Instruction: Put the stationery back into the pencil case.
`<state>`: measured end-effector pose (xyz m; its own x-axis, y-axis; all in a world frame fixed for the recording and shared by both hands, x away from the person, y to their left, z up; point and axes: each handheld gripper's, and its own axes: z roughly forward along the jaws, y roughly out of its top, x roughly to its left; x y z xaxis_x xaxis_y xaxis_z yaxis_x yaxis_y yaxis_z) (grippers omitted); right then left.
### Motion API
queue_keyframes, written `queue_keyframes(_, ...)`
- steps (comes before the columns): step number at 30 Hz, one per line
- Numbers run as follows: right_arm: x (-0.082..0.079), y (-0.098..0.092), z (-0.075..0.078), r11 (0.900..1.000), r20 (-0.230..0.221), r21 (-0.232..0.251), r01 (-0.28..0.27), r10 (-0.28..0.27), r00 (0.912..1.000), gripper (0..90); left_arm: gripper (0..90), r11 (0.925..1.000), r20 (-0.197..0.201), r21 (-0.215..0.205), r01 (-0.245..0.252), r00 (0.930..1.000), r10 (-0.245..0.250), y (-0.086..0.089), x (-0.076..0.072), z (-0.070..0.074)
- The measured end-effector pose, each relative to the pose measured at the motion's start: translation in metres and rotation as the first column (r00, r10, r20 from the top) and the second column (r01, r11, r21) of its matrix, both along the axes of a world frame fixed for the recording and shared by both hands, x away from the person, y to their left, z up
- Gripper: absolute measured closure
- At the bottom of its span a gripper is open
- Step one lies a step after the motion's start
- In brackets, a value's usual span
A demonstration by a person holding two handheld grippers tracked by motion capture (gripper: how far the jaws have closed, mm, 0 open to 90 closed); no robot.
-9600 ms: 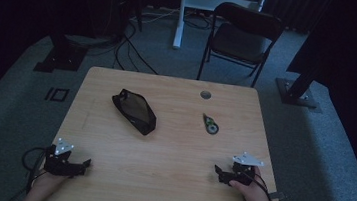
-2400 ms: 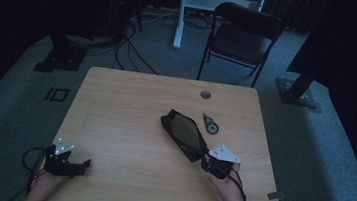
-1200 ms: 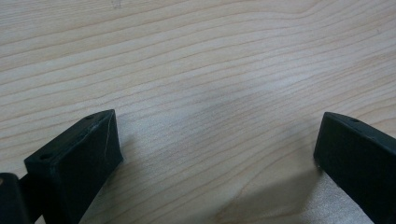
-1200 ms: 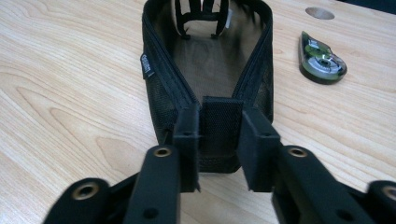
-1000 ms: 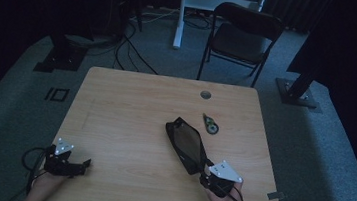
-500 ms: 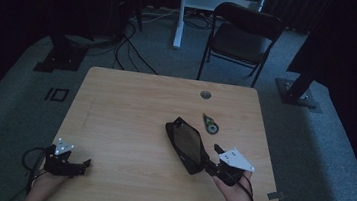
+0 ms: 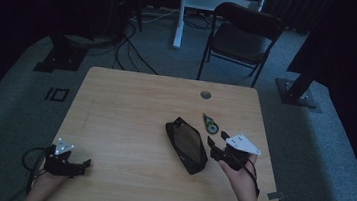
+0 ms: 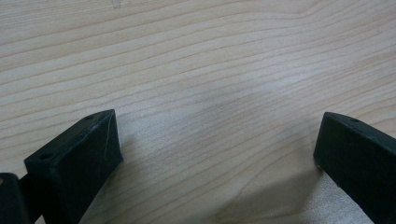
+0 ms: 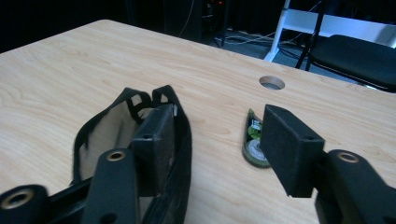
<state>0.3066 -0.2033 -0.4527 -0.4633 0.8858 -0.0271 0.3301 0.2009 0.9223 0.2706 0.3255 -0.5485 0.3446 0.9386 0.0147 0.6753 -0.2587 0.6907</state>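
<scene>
A black mesh pouch [image 7: 186, 144] lies flat near the middle of the wooden table [image 7: 125, 105], a small green tape dispenser [image 7: 210, 124] just beyond it and well short of the cable hole [image 7: 206, 94]. The right gripper [image 7: 217, 149] hovers beside the pouch's right edge — its jaws have just been opening, nothing between them. At the near left corner the left gripper [image 7: 79, 163] rests on the table, jaws spread wide over bare wood. A folding chair [image 7: 243, 37] stands behind.

Tool's pad hides part of pouch [image 9: 116, 130].
</scene>
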Motion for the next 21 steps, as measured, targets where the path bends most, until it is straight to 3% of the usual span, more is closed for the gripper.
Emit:
queue_keyframes(5, 0.014, -0.002, -0.002, 1.000, -0.014, 0.012, 0.002, -0.002, 0.9999, 38.0, 0.7, 1.0000, 0.000, 0.000, 0.000, 1.0000, 0.000, 0.000, 0.000, 0.000)
queue_keyframes(10, 0.027, -0.001, -0.006, 1.000, -0.020, -0.012, 0.011, -0.011, 0.9997, 37.0, 0.8, 1.0000, 0.000, 0.000, 0.000, 1.0000, 0.000, 0.000, 0.000, 0.000)
queue_keyframes(14, 0.037, -0.001, -0.012, 1.000, -0.013, -0.015, 0.021, -0.021, 0.9997, 28.7, 0.8, 1.0000, 0.000, 0.000, 0.000, 1.0000, 0.000, 0.000, 0.000, 0.000)
queue_keyframes(17, 0.045, -0.002, -0.017, 0.999, -0.018, -0.043, 0.031, -0.032, 0.9993, 23.0, 0.8, 1.0000, 0.000, 0.000, 0.000, 1.0000, 0.000, 0.000, 0.000, 0.000)
queue_keyframes(20, 0.051, -0.003, -0.020, 0.999, -0.037, -0.032, 0.039, -0.040, 0.9985, 21.8, 0.8, 1.0000, 0.000, 0.000, 0.000, 1.0000, 0.000, 0.000, 0.000, 0.000)
queue_keyframes(21, 0.057, -0.005, -0.024, 0.998, -0.052, -0.023, 0.064, -0.065, 0.9965, 19.6, 0.8, 1.0000, 0.000, 0.000, 0.000, 1.0000, 0.000, 0.000, 0.000, 0.000)
